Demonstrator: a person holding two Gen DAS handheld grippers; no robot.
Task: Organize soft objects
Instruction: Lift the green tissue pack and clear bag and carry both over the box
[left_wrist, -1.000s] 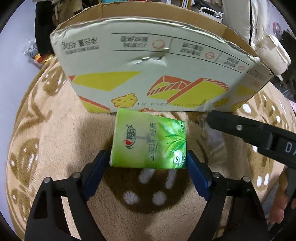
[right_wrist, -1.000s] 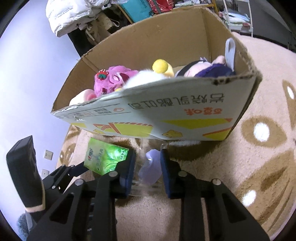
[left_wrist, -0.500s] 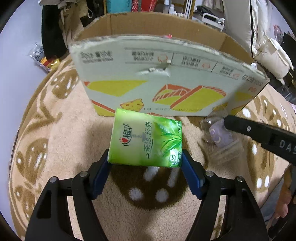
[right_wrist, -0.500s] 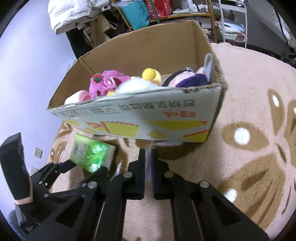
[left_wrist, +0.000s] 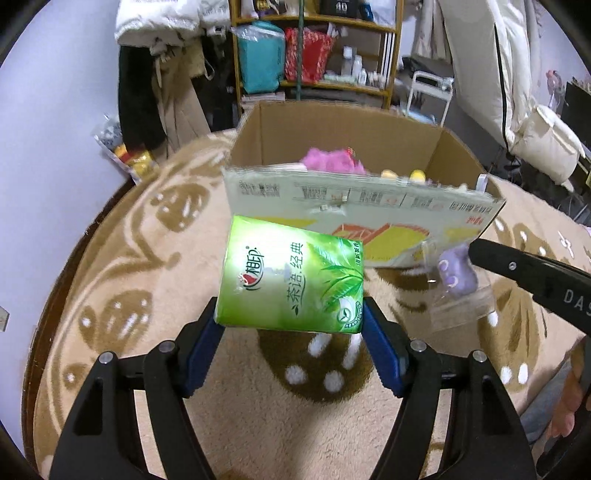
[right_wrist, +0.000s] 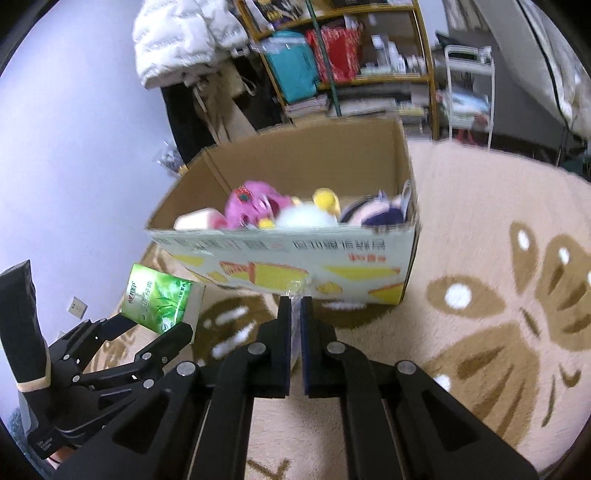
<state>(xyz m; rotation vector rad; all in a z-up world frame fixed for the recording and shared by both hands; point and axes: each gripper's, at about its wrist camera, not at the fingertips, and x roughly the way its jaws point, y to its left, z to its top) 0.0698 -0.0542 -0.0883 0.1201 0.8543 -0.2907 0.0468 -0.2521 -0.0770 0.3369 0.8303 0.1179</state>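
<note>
Left claw (left_wrist: 290, 328) grips green tissue pack (left_wrist: 291, 280), now lifted off rug (left_wrist: 110, 295). Right claw (right_wrist: 294, 314) snapped tight on clear bag with purple toy (left_wrist: 456, 275), raised before box (right_wrist: 295, 254).

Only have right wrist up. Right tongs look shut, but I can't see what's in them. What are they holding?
Observer: In the left wrist view, the right tongs pinch the top of a clear bag with a small purple toy inside.
Operator: And the left tongs on the tissue pack, is that a solid grip?
Observer: Seems so. The left wrist view shows both blue pads pressed on the pack's sides near its lower edge. The jaws have just been closing on it, and most of the pack sticks out beyond them.
</note>
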